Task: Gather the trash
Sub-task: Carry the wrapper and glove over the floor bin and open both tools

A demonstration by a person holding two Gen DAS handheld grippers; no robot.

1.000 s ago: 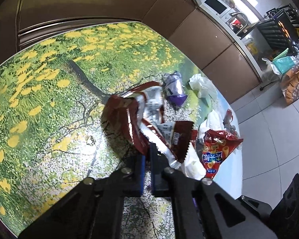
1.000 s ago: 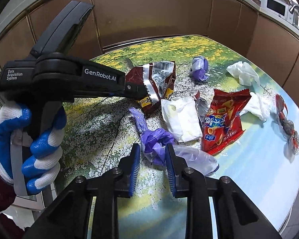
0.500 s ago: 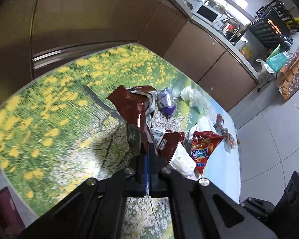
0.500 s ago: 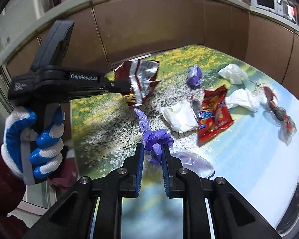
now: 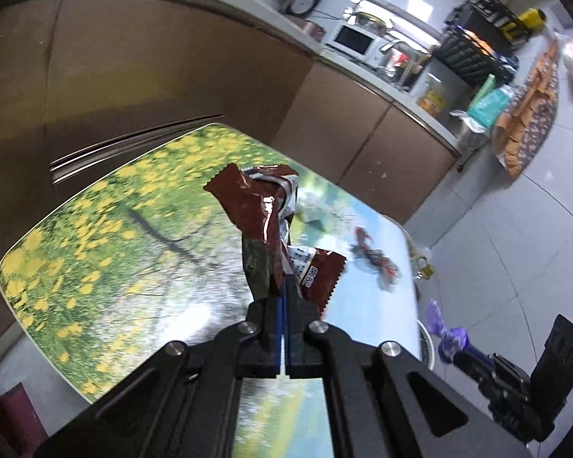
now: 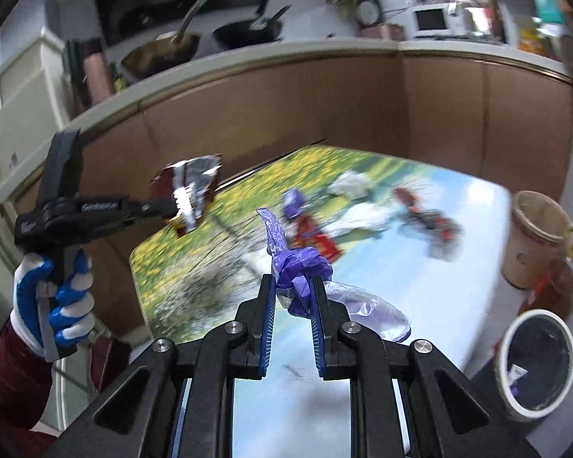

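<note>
Left gripper (image 5: 282, 297): fingers are pressing flat together on the crumpled dark-red foil snack wrapper (image 5: 263, 221); the wrapper is standing up beyond the fingertips, clear of the flower-printed table (image 5: 95, 236)

Right gripper (image 6: 293, 286): fingers are sitting narrowly apart, squeezing the knotted purple plastic glove (image 6: 298, 263); one loose end is sticking up past the tips, a pale translucent part (image 6: 366, 309) is trailing to the right finger's outer side

Remaining trash: blurred red and white pieces are lying on the table well beyond both fingertips

White round bin (image 6: 534, 362): standing on the floor to the right of the right fingers
</note>
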